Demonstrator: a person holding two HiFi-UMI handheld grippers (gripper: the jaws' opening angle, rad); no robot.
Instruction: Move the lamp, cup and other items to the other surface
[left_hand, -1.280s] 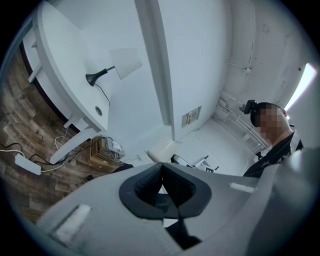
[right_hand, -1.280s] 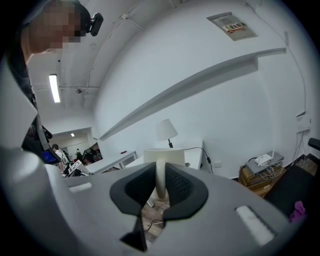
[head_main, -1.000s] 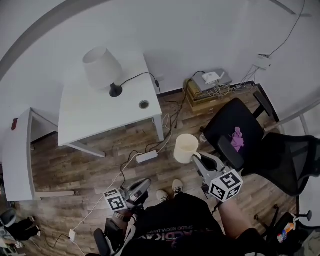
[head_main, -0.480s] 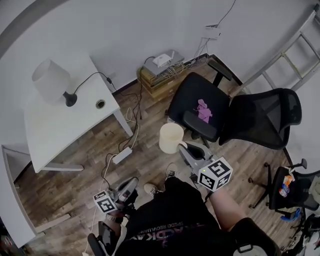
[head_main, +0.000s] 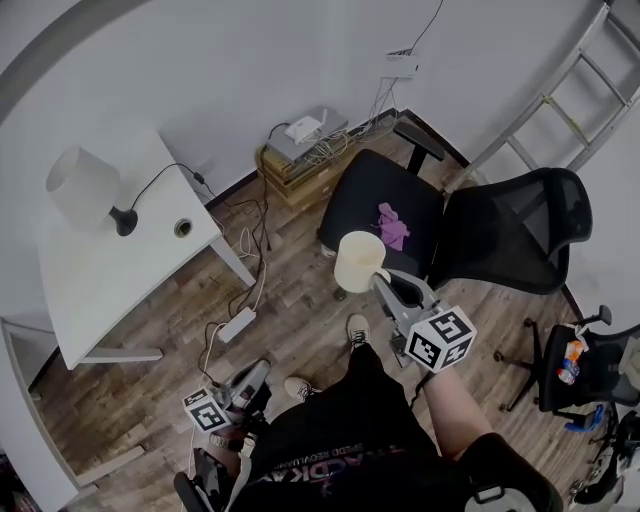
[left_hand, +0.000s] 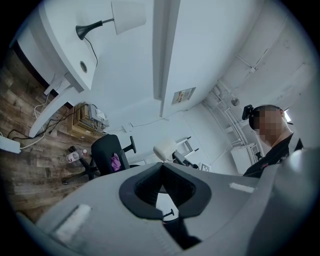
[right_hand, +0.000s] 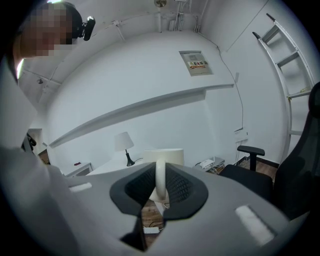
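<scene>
A cream cup (head_main: 360, 262) hangs over the wooden floor beside the black chair, and my right gripper (head_main: 386, 287) is shut on its handle. In the right gripper view the handle (right_hand: 160, 176) stands upright between the pads, with the cup body (right_hand: 165, 156) beyond them. The white-shaded lamp (head_main: 82, 185) stands on the white table (head_main: 130, 280) at the left, and it also shows far off as a small lamp (right_hand: 124, 143) in the right gripper view. My left gripper (head_main: 252, 384) hangs low by the person's leg. Its jaws meet with nothing between them.
A black office chair (head_main: 372, 205) with a purple cloth (head_main: 392, 226) on its seat stands just past the cup, a second black chair (head_main: 520, 235) beside it. A power strip (head_main: 238, 325) and cables lie on the floor. A ladder (head_main: 560, 90) leans at the far right.
My right gripper has carried the cup away from the table toward the black chair. The view has swung right, so the table and lamp sit further left. The left gripper stays low.
</scene>
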